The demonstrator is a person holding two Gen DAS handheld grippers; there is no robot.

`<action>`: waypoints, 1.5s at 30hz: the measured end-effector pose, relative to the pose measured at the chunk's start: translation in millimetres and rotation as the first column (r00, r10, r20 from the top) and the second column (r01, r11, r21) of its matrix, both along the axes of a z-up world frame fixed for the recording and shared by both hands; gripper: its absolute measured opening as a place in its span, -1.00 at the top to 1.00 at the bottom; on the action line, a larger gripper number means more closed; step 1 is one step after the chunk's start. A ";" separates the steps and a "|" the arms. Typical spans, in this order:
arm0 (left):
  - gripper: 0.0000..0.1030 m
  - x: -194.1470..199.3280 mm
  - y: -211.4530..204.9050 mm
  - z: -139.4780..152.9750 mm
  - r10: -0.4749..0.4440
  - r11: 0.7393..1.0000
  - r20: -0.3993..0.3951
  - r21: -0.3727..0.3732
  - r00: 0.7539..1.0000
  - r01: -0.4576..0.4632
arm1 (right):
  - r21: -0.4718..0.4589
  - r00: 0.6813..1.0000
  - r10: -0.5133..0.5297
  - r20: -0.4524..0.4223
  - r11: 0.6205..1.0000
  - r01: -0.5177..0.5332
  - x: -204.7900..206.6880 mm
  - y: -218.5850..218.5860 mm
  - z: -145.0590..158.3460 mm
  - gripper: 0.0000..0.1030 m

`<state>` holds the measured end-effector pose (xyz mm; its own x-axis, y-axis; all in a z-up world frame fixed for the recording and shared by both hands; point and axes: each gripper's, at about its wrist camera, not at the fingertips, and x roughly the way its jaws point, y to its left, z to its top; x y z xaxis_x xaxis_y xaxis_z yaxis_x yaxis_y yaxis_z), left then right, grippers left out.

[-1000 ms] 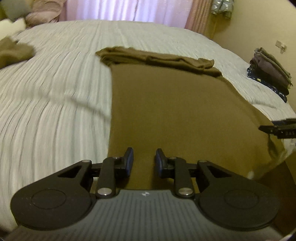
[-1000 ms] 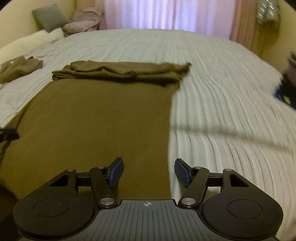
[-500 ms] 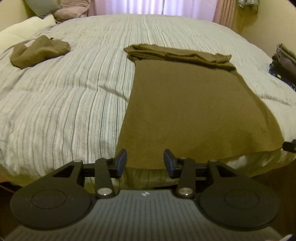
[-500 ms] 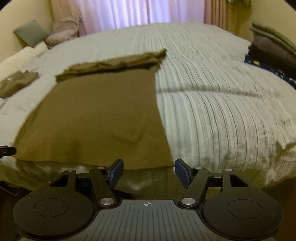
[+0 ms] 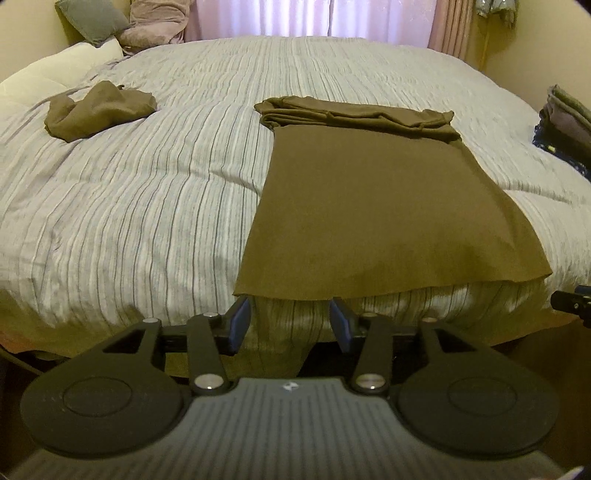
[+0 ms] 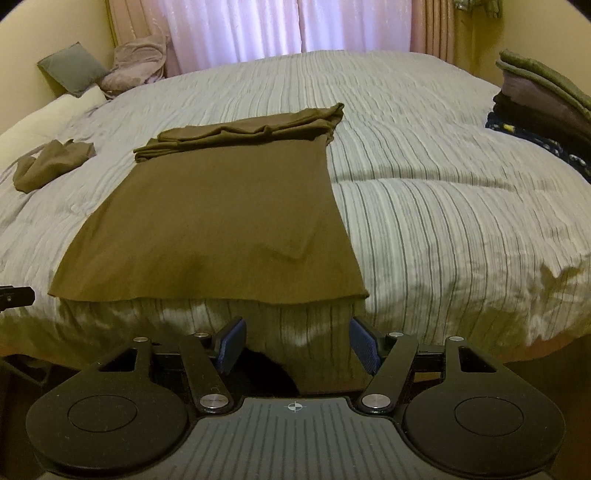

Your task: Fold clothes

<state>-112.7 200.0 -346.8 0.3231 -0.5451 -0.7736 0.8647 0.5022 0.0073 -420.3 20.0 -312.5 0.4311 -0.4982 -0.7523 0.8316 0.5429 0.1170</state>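
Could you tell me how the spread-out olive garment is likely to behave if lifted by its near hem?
The olive garment would probably droop: it follows the bedspread closely and its far end lies in soft folds. It looks thin, so likely light. Lifted at one corner, it may well crumple.

A home bedroom: wide bed (image 5: 147,192) under striped duvet, pillows (image 6: 70,68) at its head, curtained window (image 6: 288,26) behind

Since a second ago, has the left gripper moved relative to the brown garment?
Yes. The left gripper has pulled back off the brown garment: earlier its fingers sat over the cloth, now they hang past its near hem, off the bed edge. Its jaws have just been opening, nothing between them.
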 end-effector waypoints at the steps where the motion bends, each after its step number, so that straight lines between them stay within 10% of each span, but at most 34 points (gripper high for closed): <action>1: 0.16 -0.7 0.1 -0.8 0.002 1.000 0.005 0.007 1.000 -0.002 | 0.000 1.000 0.002 0.001 1.000 -0.002 0.1 2.1 -0.1 -0.27; 45: 0.14 -9.4 5.8 -22.9 -0.017 0.999 -0.035 0.028 0.999 0.018 | -0.001 0.998 0.043 -0.044 0.999 -0.043 19.4 15.8 -6.0 -0.27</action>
